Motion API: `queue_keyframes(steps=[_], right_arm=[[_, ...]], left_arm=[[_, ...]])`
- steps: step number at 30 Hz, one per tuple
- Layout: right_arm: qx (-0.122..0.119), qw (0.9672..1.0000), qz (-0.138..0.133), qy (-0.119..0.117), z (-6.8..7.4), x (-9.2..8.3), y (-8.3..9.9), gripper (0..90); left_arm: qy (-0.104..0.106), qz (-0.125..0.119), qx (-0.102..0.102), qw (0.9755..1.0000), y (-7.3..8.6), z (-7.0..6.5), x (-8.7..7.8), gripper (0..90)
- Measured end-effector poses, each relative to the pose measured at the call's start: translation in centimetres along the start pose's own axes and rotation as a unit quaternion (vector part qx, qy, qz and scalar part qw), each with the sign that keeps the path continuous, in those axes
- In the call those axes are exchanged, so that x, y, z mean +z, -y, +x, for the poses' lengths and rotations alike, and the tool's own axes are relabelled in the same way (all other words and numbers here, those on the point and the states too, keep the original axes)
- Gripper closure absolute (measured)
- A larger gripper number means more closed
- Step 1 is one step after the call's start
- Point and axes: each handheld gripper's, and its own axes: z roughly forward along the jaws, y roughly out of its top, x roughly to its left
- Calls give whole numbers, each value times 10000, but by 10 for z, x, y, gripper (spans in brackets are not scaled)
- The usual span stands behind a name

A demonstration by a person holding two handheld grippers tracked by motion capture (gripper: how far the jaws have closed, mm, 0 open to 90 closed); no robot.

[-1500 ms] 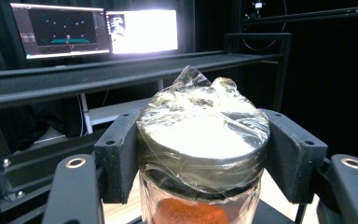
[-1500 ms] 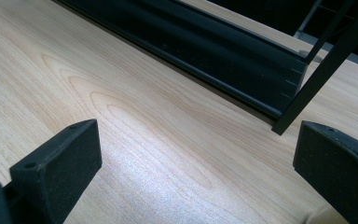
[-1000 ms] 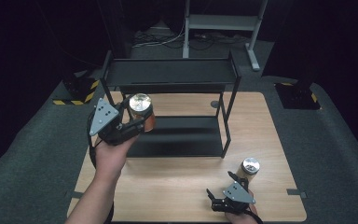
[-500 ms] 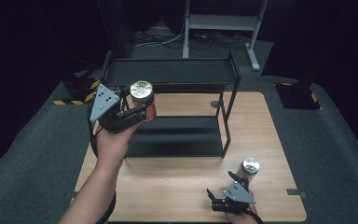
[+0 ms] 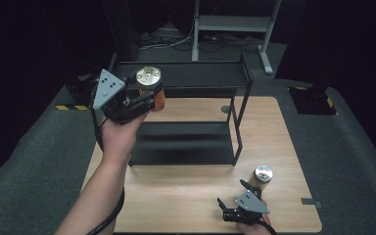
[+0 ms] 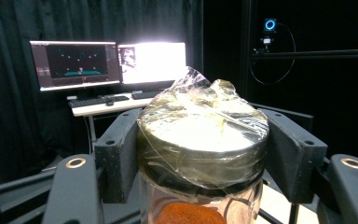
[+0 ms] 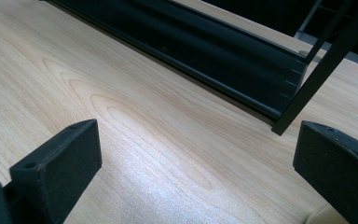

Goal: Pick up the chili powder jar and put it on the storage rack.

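Wooden table carries a black two-tier rack. Left gripper clamps a glass jar below its lid, held in the air at the rack's top shelf, left end. The left gripper view reveals plastic film over the metal lid and brown powder inside. Right gripper rests low, jaws wide apart, nothing between; a second jar stands just beside it.

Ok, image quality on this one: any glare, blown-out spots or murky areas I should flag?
High view: the room beyond the table is nearly black, while the jar lid glints. Left gripper view: the right-hand monitor is blown out white, and the plastic wrap on the lid catches highlights. Right gripper view: a soft sheen on the wood, and the near fingers look slightly soft.
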Motion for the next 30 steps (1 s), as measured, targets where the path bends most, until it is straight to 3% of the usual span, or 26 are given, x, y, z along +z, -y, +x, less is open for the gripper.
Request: queue_keyframes(steps=[8, 16, 30], right_arm=[[28, 10000, -15, 1, -1, 0, 1, 0], [-10, 10000, -25, -7, -1, 0, 1, 0], [-69, 10000, -22, 4, 1, 0, 1, 0]], left_arm=[[-80, -68, 20, 9999, -10, 1, 9, 342], [-103, -105, -104, 9998, -7, 5, 21, 342], [-278, -34, -5, 9996, -14, 6, 48, 342]])
